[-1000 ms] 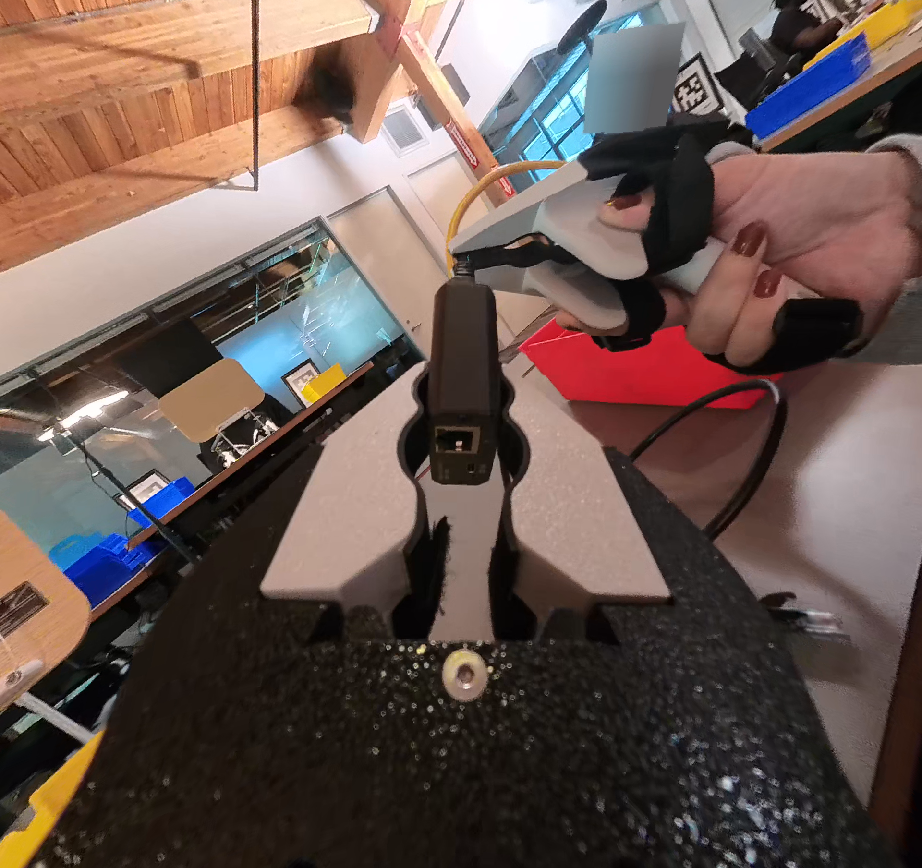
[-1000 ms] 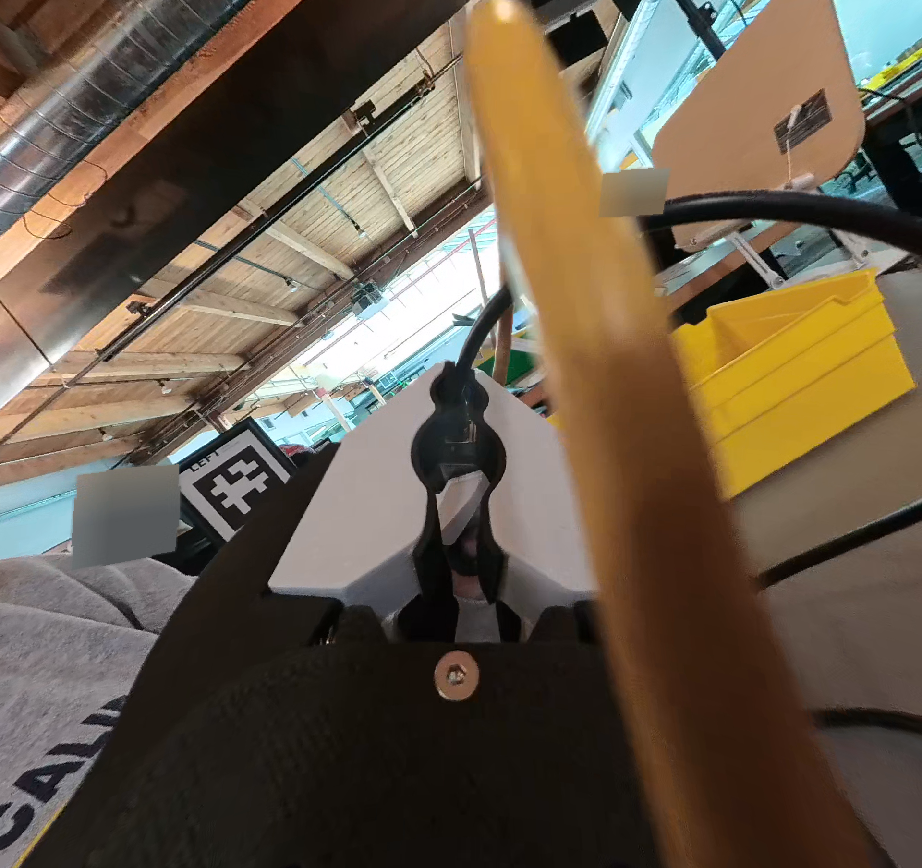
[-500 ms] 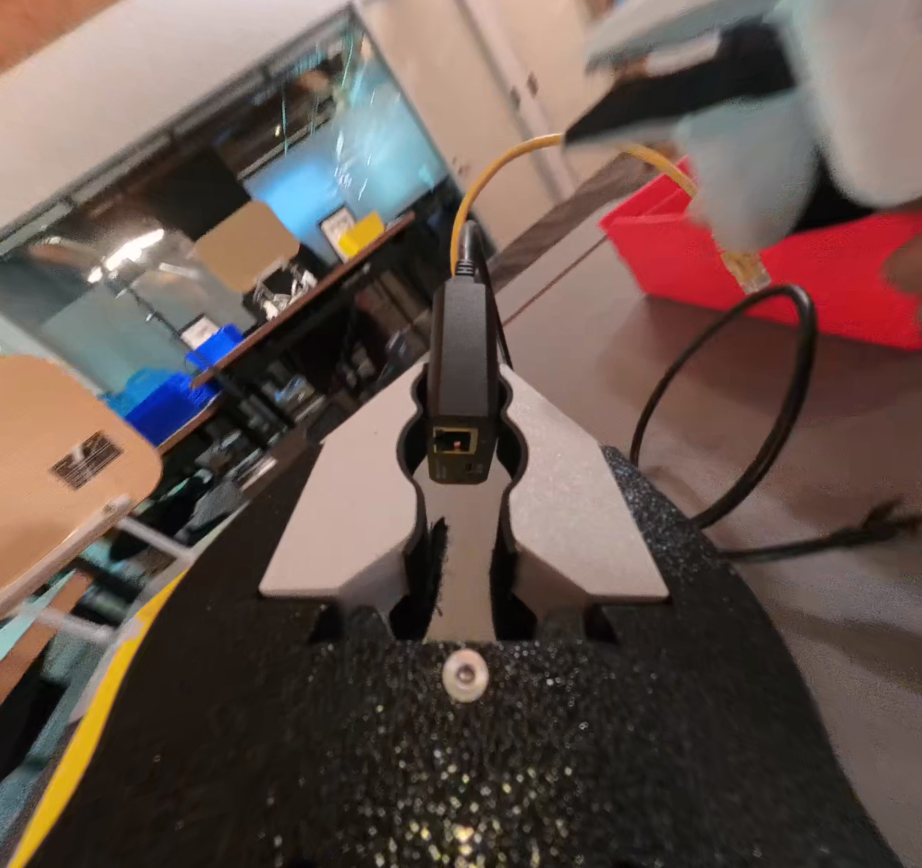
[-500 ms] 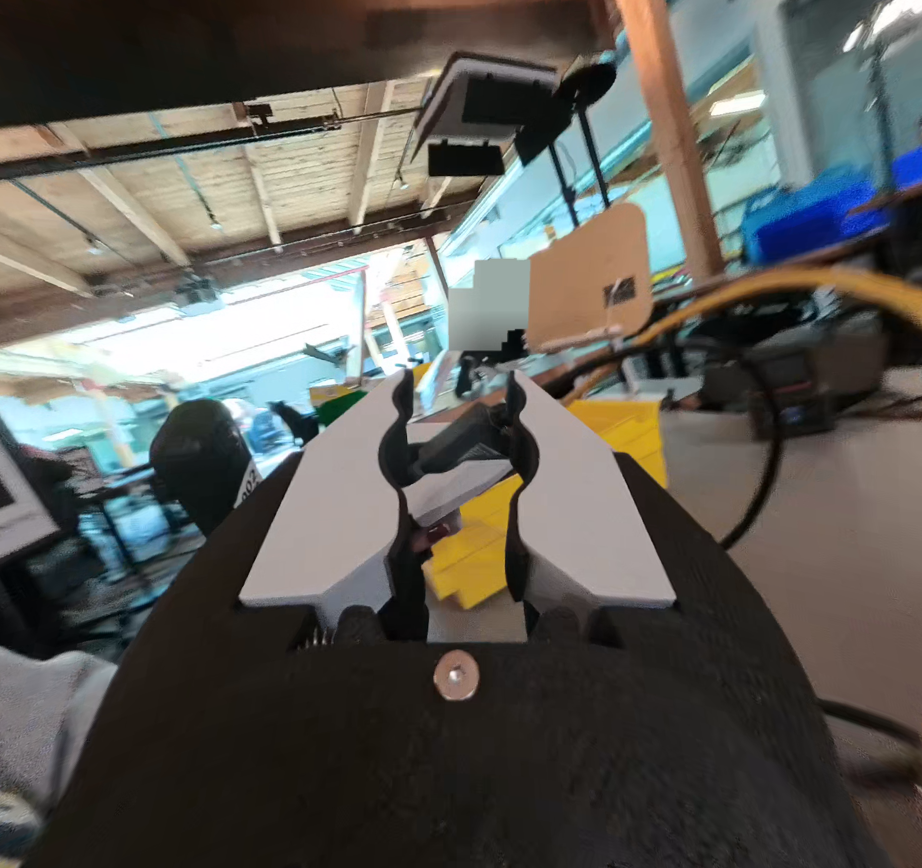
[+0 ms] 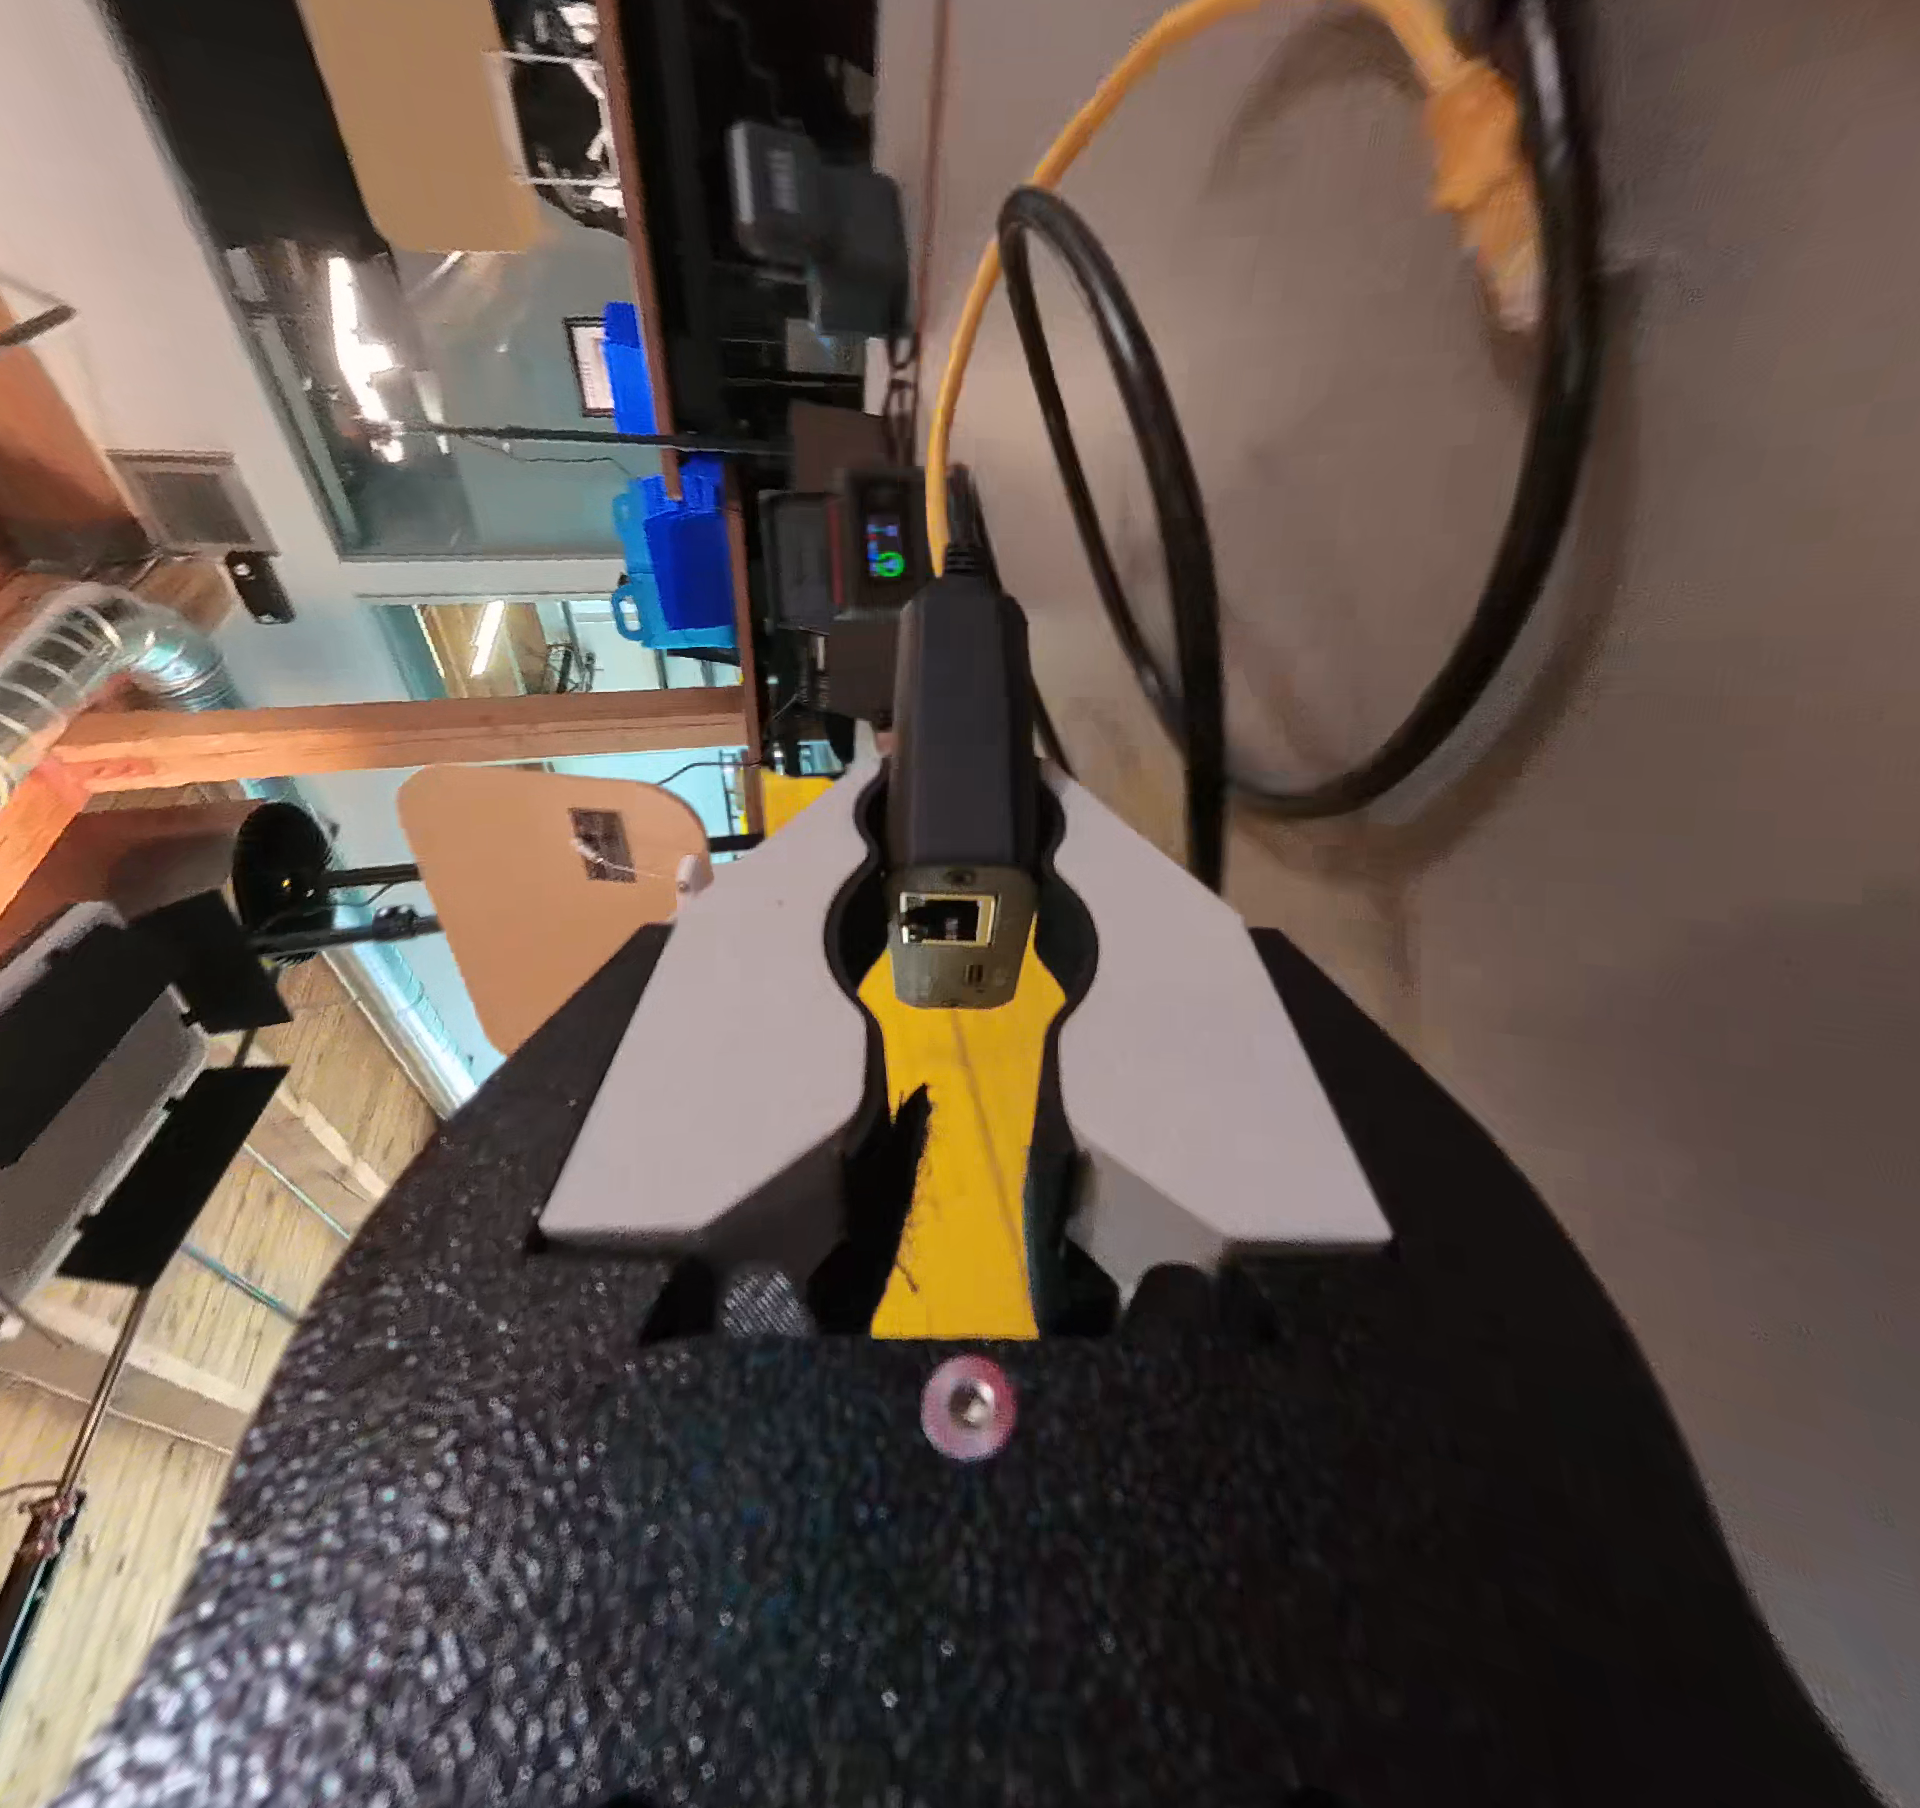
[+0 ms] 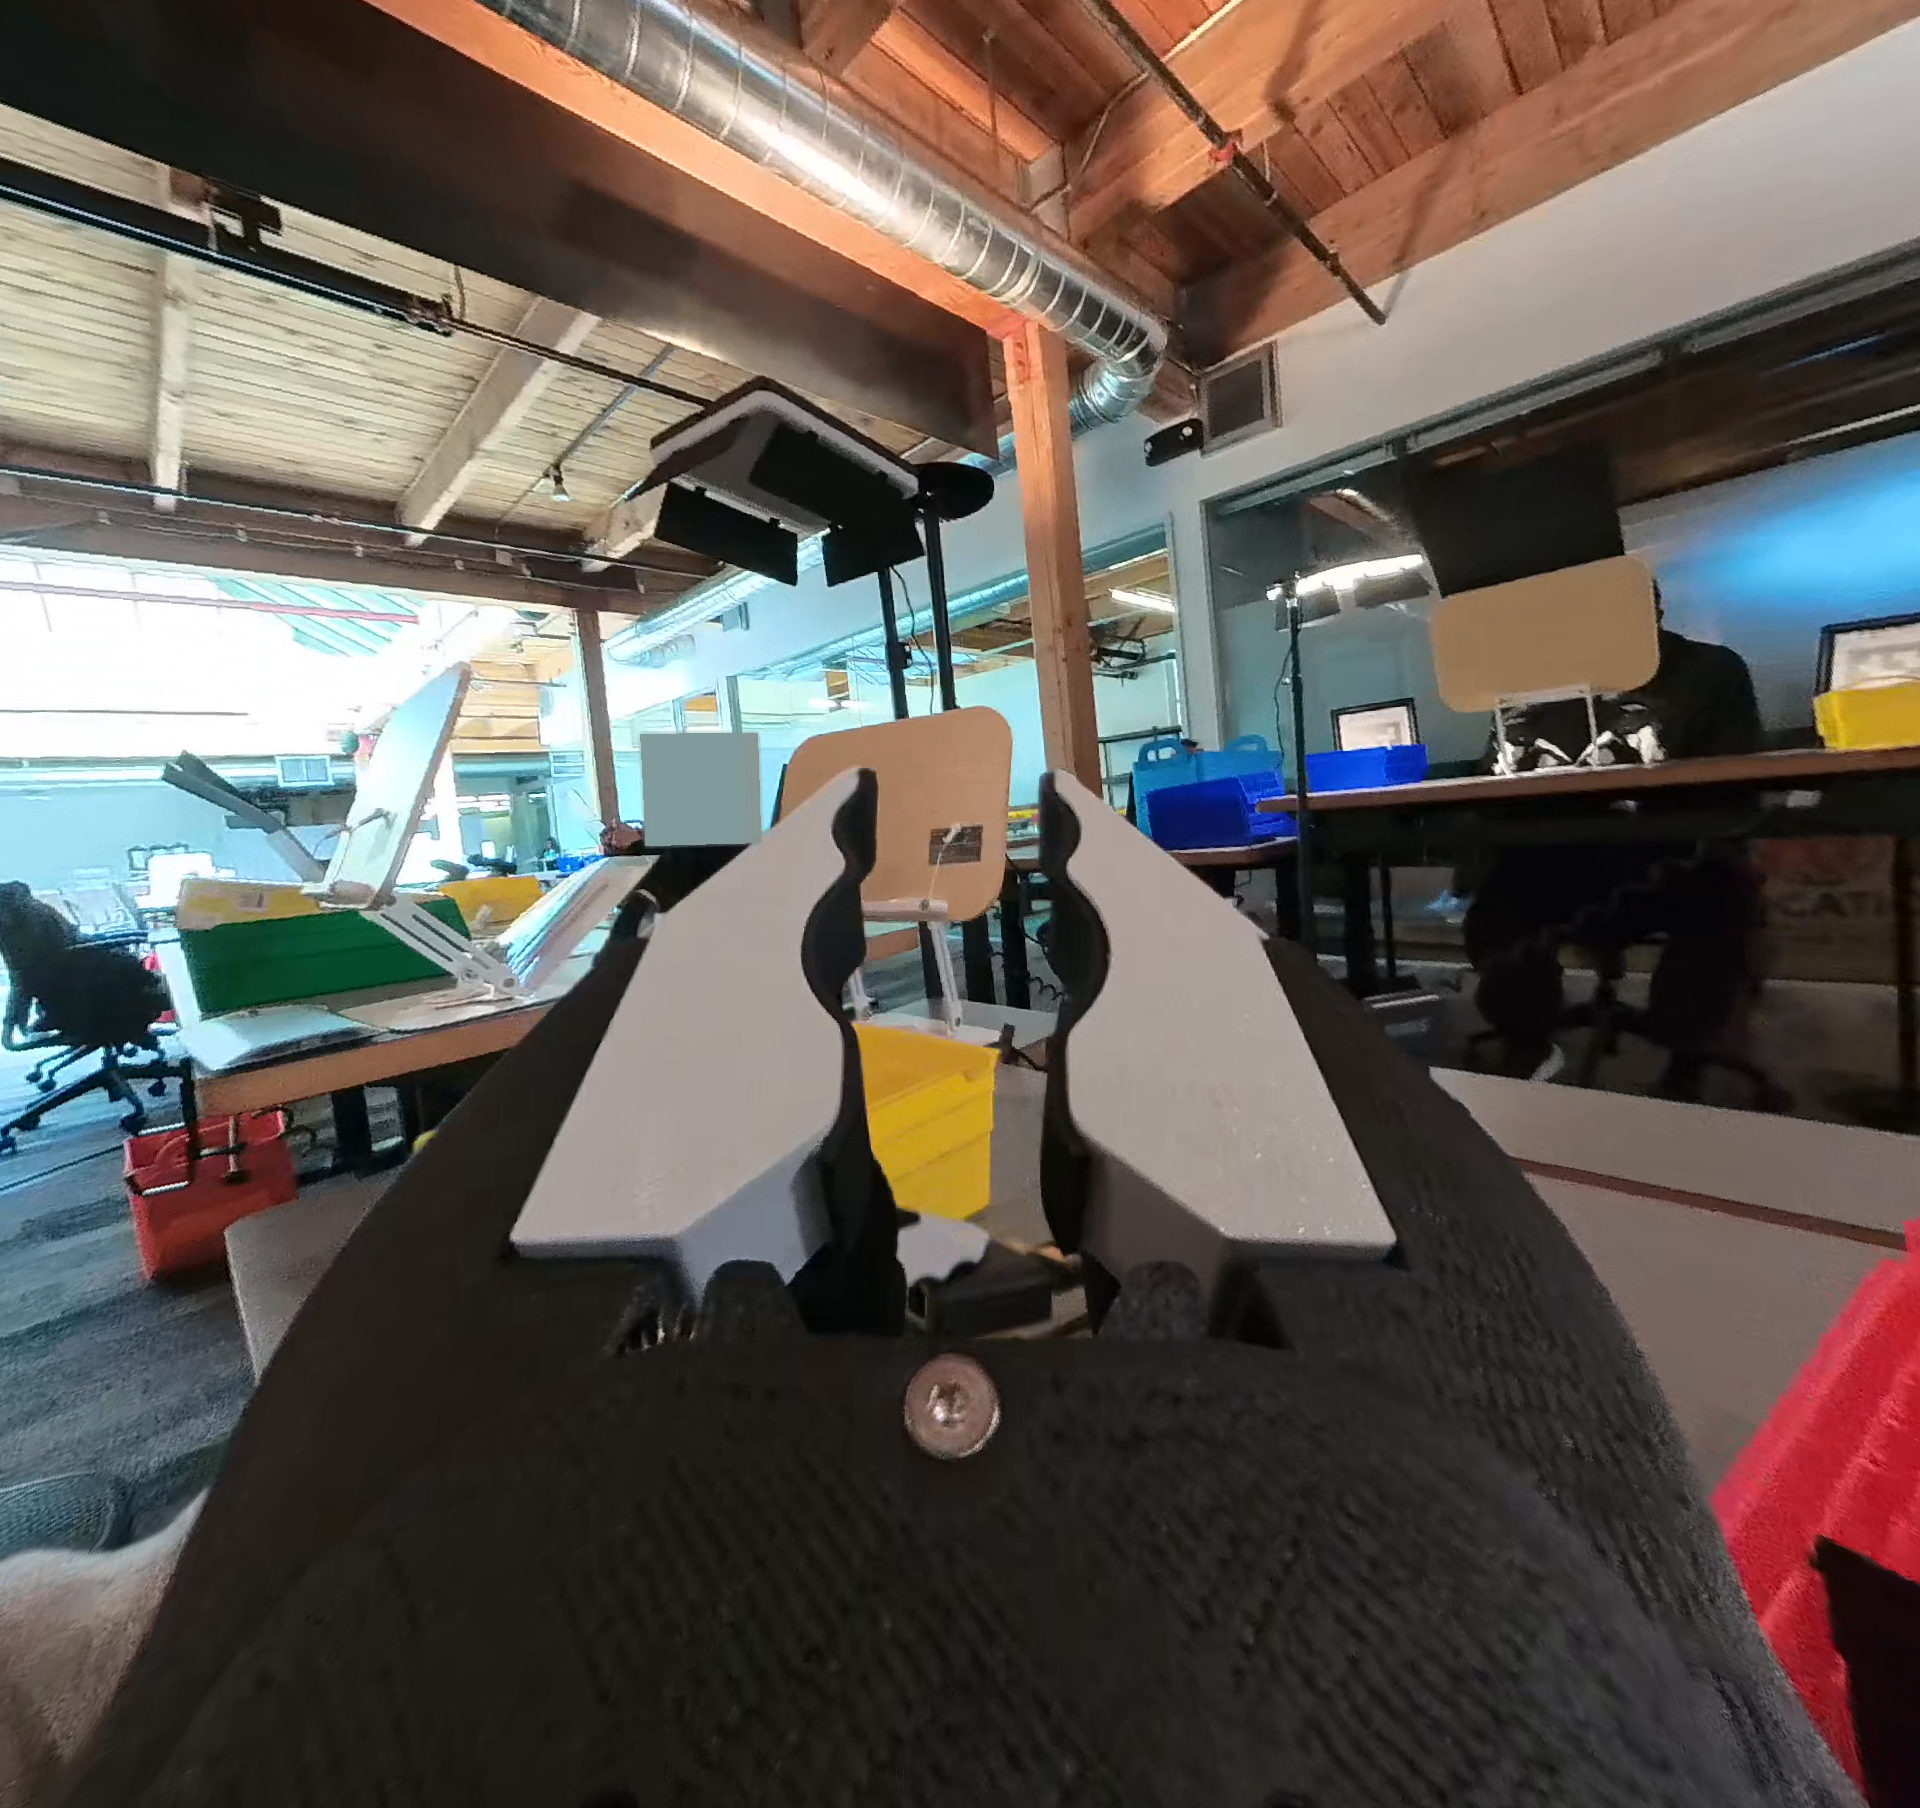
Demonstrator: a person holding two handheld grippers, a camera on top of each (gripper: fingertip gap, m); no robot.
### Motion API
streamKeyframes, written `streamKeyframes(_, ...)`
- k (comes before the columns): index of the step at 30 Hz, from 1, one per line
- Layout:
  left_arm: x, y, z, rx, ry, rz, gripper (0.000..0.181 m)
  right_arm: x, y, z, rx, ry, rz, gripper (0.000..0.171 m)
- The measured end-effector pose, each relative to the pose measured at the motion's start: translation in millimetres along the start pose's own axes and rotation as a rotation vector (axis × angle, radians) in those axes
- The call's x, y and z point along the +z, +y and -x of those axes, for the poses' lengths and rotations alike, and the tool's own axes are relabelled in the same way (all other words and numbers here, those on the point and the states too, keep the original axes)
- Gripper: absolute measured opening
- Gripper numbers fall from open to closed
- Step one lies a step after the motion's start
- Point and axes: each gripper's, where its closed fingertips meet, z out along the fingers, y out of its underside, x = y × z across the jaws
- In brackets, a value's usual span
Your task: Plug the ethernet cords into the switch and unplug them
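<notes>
My left gripper [image 5: 961,802] is shut on a small black adapter-like switch [image 5: 961,792]; its empty ethernet port [image 5: 943,919] faces the camera. The view is rolled sideways, with the table [image 5: 1662,823] on the right. A yellow ethernet cord [image 5: 1081,127] loops over the table, and its free plug [image 5: 1481,189] lies unplugged beside a black cable loop [image 5: 1496,615]. My right gripper [image 6: 956,802] is open and empty, raised and pointing out across the room. The cords do not show in the right wrist view.
A yellow bin [image 6: 925,1104] stands on the table ahead of the right gripper, and a red bin [image 6: 1829,1509] sits at the lower right. Desks with blue bins [image 6: 1226,802], tan chairs [image 6: 935,802] and a seated person [image 6: 1662,719] lie beyond. The left gripper's tips are roughly 25 centimeters from the right gripper's.
The right gripper let go of the yellow cord, opened and swung up and away. The left gripper rolled sideways with the switch still in it. The yellow plug now lies on the table.
</notes>
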Motion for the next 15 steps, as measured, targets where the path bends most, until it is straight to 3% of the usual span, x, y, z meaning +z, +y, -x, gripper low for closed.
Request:
streamKeyframes(5,0,-12,-40,0.021,0.107,0.005,0.021,-1,0,-14,0.033,0.019,0.023,0.028)
streamKeyframes(9,-10,-24,-53,-0.189,0.239,-0.078,0.029,-1,3,-19,0.056,0.018,0.041,0.028)
streamKeyframes(11,-21,-30,-52,-0.363,0.363,-0.126,0.047,-1,7,-20,0.073,0.012,0.056,0.028)
streamKeyframes(13,-35,-38,-49,-0.569,0.532,-0.186,0.08,0,9,-19,0.092,0.003,0.063,0.028)
streamKeyframes(15,-57,-50,-35,-0.827,0.72,-0.314,0.097,0,10,-19,0.107,-0.003,0.066,0.028)
